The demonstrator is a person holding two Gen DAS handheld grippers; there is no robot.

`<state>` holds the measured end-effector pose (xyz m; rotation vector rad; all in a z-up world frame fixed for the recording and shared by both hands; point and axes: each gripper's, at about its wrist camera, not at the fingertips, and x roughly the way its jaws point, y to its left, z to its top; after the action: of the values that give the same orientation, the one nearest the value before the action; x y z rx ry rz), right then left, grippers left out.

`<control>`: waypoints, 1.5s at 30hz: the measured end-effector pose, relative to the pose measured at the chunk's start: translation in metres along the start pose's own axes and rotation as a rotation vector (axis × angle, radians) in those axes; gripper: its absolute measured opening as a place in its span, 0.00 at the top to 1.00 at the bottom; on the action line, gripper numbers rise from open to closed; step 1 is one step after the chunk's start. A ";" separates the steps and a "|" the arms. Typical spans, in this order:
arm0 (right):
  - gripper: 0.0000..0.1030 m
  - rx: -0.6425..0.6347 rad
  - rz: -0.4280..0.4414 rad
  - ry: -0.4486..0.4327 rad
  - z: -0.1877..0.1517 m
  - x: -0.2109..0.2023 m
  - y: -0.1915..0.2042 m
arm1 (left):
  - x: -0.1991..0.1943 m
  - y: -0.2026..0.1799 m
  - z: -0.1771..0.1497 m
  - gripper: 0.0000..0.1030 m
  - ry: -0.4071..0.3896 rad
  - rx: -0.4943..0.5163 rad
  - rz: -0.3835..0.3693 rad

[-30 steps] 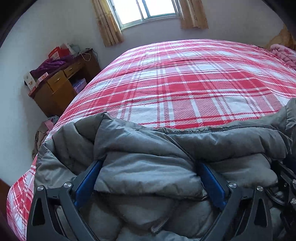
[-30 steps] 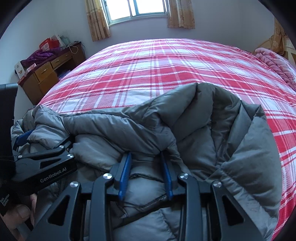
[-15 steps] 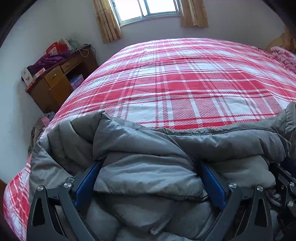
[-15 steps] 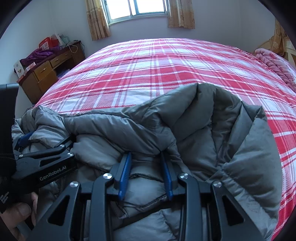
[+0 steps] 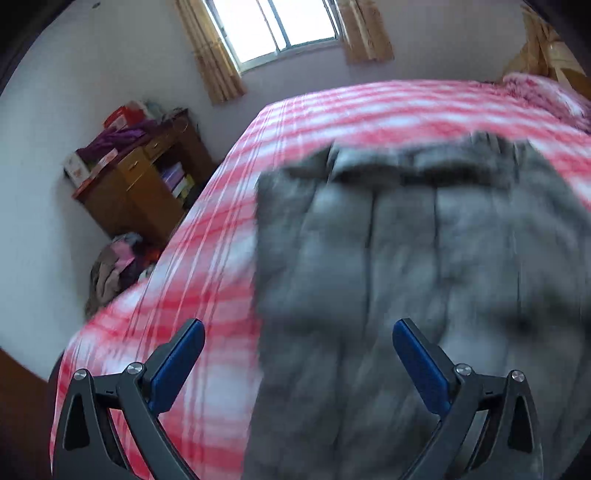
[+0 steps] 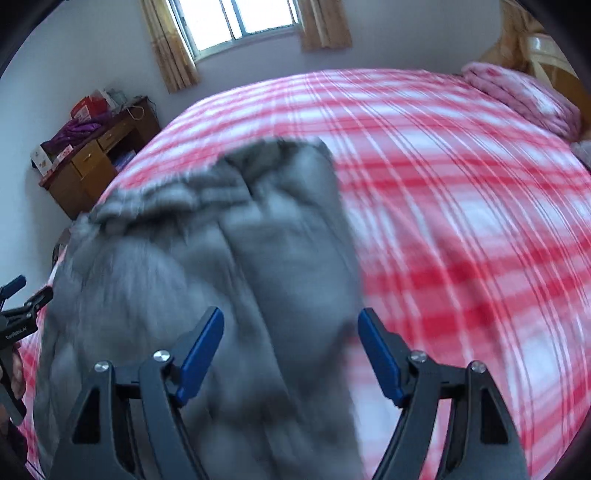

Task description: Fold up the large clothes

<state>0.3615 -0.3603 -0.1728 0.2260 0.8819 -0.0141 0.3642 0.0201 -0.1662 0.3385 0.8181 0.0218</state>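
Grey quilted jacket lies spread on the plaid bed, filling centre to 3 o'clock in the left view and centre to 9 o'clock in the right. Heavy motion blur in both views; seams and edges smeared. Far edge bunched at 12 o'clock, possibly collar or hem, cannot tell which.

Left gripper: jaws wide apart, nothing between them; the jacket's left edge runs under the gap. Right gripper: jaws also spread, empty, jacket's right edge below. No contact with cloth evident from either.

Handling, by judgement: puffy padded fill, soft and bulky, light for its size. Shell looks smooth, probably slick, so a shallow pinch could slide off. It will spring back after folding and want pressing down. Best hold: a deep bite across a stitched seam or the hem edge, one gripper per corner, not on a loose puff.

Outward: cabinet at 9 to 10 o'clock by the wall, window at 12, pink bedding at 2.
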 end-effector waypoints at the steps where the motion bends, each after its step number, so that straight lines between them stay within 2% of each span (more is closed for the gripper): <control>1: 0.25 0.002 -0.002 0.005 -0.018 -0.012 -0.007 | -0.004 0.007 -0.020 0.01 0.018 -0.006 0.016; 5: 0.25 0.007 -0.036 0.032 -0.078 -0.049 -0.025 | -0.025 0.024 -0.082 0.01 0.049 -0.050 0.042; 8: 0.25 0.019 -0.053 0.037 -0.111 -0.066 -0.033 | -0.039 0.033 -0.119 0.01 0.078 -0.104 0.020; 17: 0.26 0.003 -0.031 0.024 -0.182 -0.105 -0.025 | -0.062 0.040 -0.171 0.01 0.117 -0.188 -0.025; 19: 0.29 0.004 -0.025 0.017 -0.192 -0.109 -0.024 | -0.063 0.044 -0.179 0.01 0.127 -0.198 -0.046; 21: 0.39 -0.003 -0.020 0.010 -0.201 -0.112 -0.023 | -0.064 0.047 -0.187 0.01 0.134 -0.226 -0.095; 22: 0.44 -0.007 -0.019 0.010 -0.203 -0.112 -0.023 | -0.063 0.048 -0.189 0.07 0.140 -0.245 -0.121; 23: 0.56 -0.011 -0.010 0.013 -0.206 -0.113 -0.021 | -0.063 0.050 -0.191 0.27 0.142 -0.275 -0.189; 24: 0.69 -0.015 0.003 0.016 -0.210 -0.113 -0.020 | -0.063 0.051 -0.192 0.38 0.139 -0.297 -0.252; 25: 0.76 -0.018 0.025 0.019 -0.211 -0.114 -0.018 | -0.069 0.050 -0.191 0.57 0.122 -0.295 -0.263; 26: 0.82 -0.018 0.047 0.020 -0.213 -0.114 -0.017 | -0.073 0.047 -0.190 0.86 0.114 -0.275 -0.294; 27: 0.85 -0.017 0.057 0.018 -0.215 -0.115 -0.015 | -0.077 0.045 -0.189 0.90 0.108 -0.266 -0.318; 29: 0.88 -0.023 0.065 -0.001 -0.217 -0.122 -0.009 | -0.091 0.045 -0.186 0.94 0.076 -0.253 -0.303; 33: 0.91 0.001 0.128 -0.069 -0.214 -0.152 -0.010 | -0.136 0.068 -0.177 0.96 -0.022 -0.301 -0.378; 39: 0.91 0.006 0.217 -0.201 -0.205 -0.235 -0.009 | -0.236 0.113 -0.150 0.96 -0.219 -0.356 -0.505; 41: 0.91 0.002 0.249 -0.268 -0.200 -0.273 -0.005 | -0.269 0.129 -0.140 0.96 -0.298 -0.379 -0.540; 43: 0.91 -0.002 0.276 -0.353 -0.193 -0.308 -0.001 | -0.280 0.134 -0.128 0.96 -0.343 -0.378 -0.524; 45: 0.91 0.001 0.293 -0.419 -0.182 -0.326 0.001 | -0.267 0.132 -0.108 0.96 -0.355 -0.351 -0.505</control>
<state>0.0151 -0.3486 -0.0340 0.3376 0.4262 0.2037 0.1177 0.1367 -0.0047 -0.1989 0.5144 -0.3545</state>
